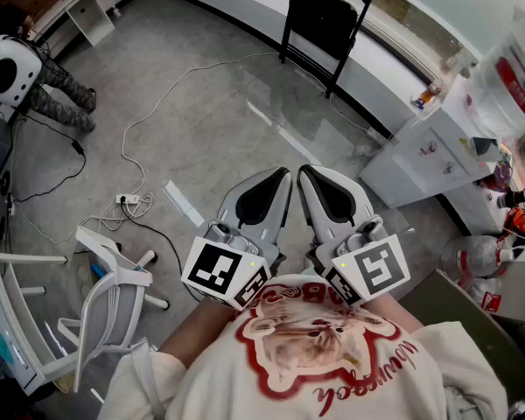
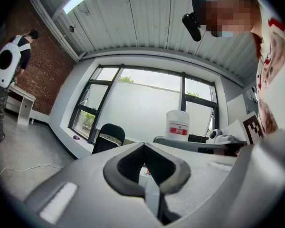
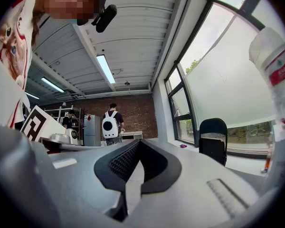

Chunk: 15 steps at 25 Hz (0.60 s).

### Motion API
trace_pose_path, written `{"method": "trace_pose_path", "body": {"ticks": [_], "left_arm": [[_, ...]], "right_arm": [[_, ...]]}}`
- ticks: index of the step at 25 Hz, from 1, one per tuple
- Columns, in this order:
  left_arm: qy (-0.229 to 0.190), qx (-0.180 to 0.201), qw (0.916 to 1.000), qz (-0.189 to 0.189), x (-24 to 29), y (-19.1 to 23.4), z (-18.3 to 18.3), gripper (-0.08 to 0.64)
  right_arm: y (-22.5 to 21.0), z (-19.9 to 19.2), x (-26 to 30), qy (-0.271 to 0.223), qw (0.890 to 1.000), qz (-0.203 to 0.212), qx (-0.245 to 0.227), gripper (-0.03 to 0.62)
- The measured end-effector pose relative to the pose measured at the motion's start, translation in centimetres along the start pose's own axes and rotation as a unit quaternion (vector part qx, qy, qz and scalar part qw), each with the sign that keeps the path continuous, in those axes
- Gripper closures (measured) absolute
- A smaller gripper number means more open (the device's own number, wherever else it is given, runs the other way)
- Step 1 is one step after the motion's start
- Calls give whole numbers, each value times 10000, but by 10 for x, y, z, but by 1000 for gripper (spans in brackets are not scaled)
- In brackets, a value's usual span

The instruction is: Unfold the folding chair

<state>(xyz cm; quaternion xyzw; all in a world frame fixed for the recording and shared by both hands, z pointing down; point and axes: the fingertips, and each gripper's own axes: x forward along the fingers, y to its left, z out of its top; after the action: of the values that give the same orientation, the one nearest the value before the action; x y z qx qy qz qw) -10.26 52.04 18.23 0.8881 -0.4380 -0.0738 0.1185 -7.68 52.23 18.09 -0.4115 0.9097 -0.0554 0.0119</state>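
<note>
Jaws together and empty, the left hand-held gripper (image 1: 283, 175) and right hand-held gripper (image 1: 304, 173) sit side by side; the folding chair (image 1: 322, 20) stands apart, top centre.

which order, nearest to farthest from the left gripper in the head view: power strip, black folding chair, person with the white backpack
1. power strip, on the floor, left of the left gripper
2. black folding chair, ahead by the window
3. person with the white backpack, far upper left

Folding chair (image 1: 325, 20) at 12 o'clock; cabinet (image 1: 429, 160) at 2; office chair (image 1: 105, 296) at 8; power strip (image 1: 128, 199) on floor (image 1: 201, 121) at 9.
</note>
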Motion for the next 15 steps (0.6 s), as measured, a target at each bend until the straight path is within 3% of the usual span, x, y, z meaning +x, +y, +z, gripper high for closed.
{"method": "trace_pose_path", "body": {"ticks": [15], "left_arm": [[-28, 0, 10000, 15, -9, 10, 5, 559]], "right_arm": [[7, 2, 5, -52, 10000, -43, -40, 569]]}}
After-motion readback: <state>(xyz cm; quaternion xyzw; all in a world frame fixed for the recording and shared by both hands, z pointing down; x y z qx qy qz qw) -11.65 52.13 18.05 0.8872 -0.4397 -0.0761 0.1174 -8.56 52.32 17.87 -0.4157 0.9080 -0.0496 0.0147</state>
